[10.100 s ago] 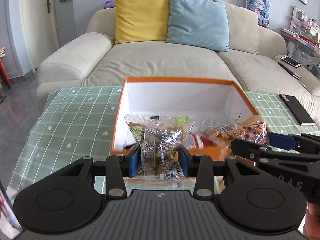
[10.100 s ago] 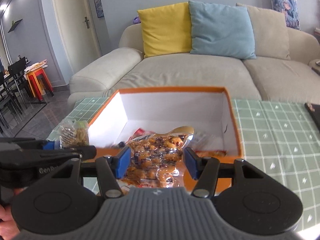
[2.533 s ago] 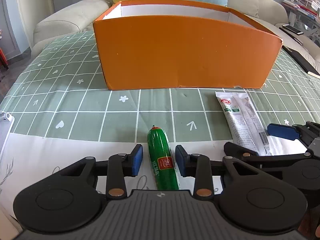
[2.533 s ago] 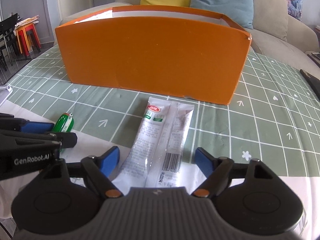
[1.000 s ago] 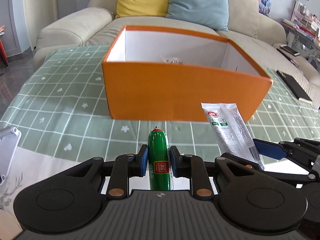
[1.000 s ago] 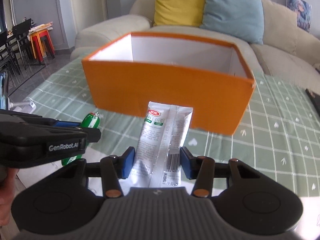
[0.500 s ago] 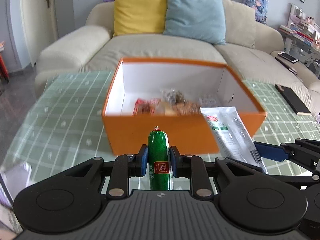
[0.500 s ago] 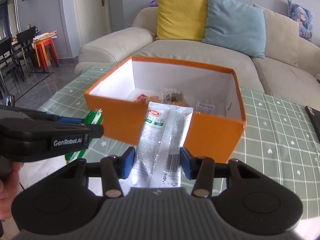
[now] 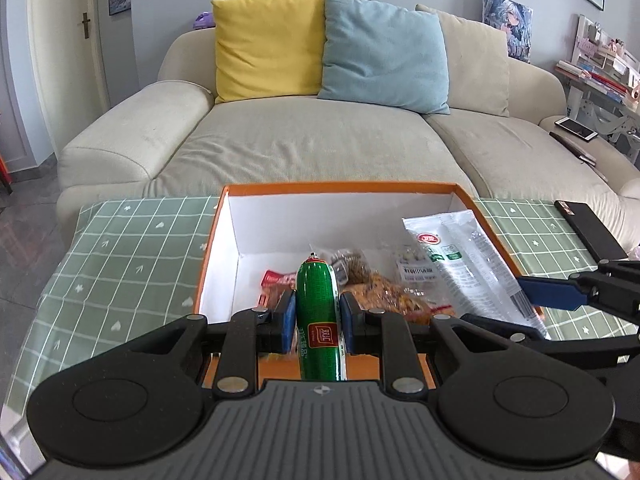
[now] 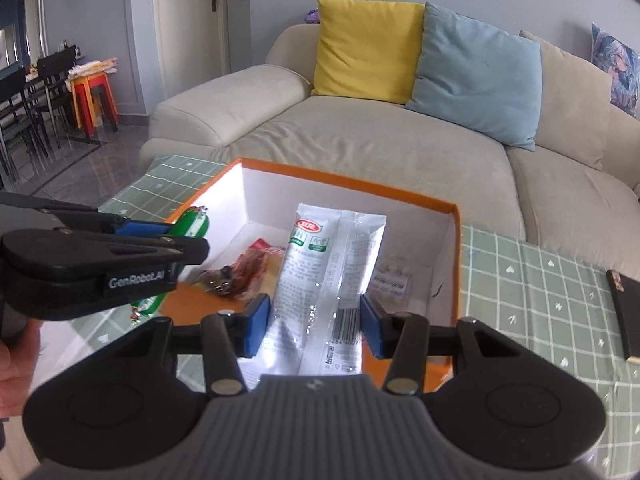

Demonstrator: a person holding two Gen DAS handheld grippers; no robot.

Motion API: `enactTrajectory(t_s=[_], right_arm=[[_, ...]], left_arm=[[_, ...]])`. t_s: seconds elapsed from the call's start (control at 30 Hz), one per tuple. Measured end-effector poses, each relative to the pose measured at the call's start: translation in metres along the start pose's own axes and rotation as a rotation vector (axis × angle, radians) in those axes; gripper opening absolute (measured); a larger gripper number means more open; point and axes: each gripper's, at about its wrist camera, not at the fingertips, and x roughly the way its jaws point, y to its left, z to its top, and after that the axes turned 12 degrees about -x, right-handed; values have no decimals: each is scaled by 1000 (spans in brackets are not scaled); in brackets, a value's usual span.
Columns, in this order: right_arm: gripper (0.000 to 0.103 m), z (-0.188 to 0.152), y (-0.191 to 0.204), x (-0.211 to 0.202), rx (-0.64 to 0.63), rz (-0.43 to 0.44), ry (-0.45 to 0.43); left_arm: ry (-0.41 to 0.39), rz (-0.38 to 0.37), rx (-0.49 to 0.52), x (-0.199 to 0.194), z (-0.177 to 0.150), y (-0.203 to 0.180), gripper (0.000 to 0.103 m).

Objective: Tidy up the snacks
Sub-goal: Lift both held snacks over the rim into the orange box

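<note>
Left wrist view: left hand-held gripper (image 9: 316,322) clamps a green sausage (image 9: 319,316) at lower centre, over the orange box (image 9: 340,187); right hand-held gripper (image 10: 314,330) pinches a white packet (image 10: 320,280).

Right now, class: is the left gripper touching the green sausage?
Touching. The left wrist view shows the left gripper with both blue pads pressed against the sides of the green sausage, no gap either side.

orange box (image 9: 340,188) open-topped, snack packets (image 9: 384,292) covering floor
</note>
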Motion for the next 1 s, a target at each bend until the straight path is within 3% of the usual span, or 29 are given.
enactTrajectory(t_s=[0.23,0.6,1.0], right_arm=[[47,16,-23,39,-16,-12,71],[47,18,-38,120,-106,-27,275],[48,18,-42,160,-162,-39,356]], left_arm=[[33,27,38,35,17,-8,25],[154,160,122,101,17,-10,25],[275,250,159,144,17,-10,25]])
